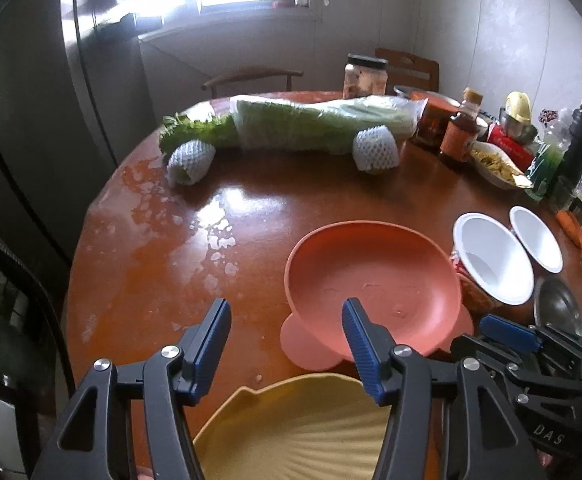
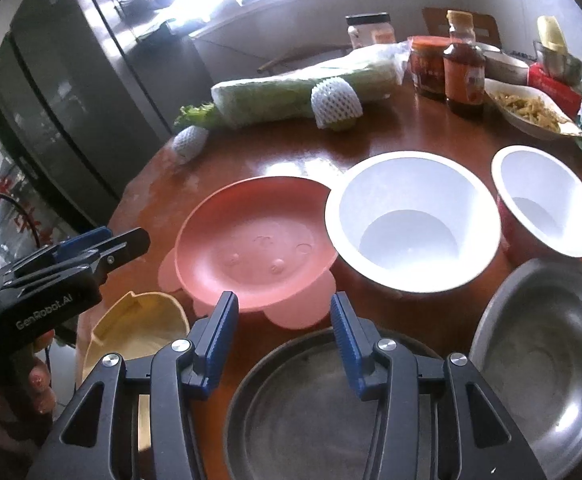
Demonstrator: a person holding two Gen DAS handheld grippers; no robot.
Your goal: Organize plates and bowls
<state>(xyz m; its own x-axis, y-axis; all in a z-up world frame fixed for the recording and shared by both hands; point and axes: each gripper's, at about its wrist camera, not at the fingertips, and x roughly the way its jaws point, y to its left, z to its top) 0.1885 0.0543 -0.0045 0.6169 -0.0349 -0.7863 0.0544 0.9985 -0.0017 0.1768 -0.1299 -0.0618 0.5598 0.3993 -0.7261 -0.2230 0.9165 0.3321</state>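
My left gripper (image 1: 287,320) hangs over the near edge of the round wooden table (image 1: 251,208), jaws spread with nothing between them; the yellow shell-shaped dish (image 1: 299,428) lies right under it, so I judge that one is mine to take. My right gripper (image 2: 284,316) is likewise spread and empty, poised above the dark round metal plate (image 2: 299,420) at the near edge. Beside that plate, toward the right edge, sits a steel bowl (image 2: 551,360).

Just beyond both tools the pink plate (image 2: 251,240) rests tilted on a pale pink base, its rim touching or overlapping the larger white bowl (image 2: 411,220); a smaller white bowl (image 2: 547,204) stands just right of that. They crowd the near half, probably gathered for stacking.

The far edge is taken by a wrapped cabbage (image 1: 323,124), two foam-netted fruits (image 1: 375,148), jars, a sauce bottle (image 2: 464,76) and a dish of food (image 2: 531,110). The bare stretch left of centre seems the only free room.
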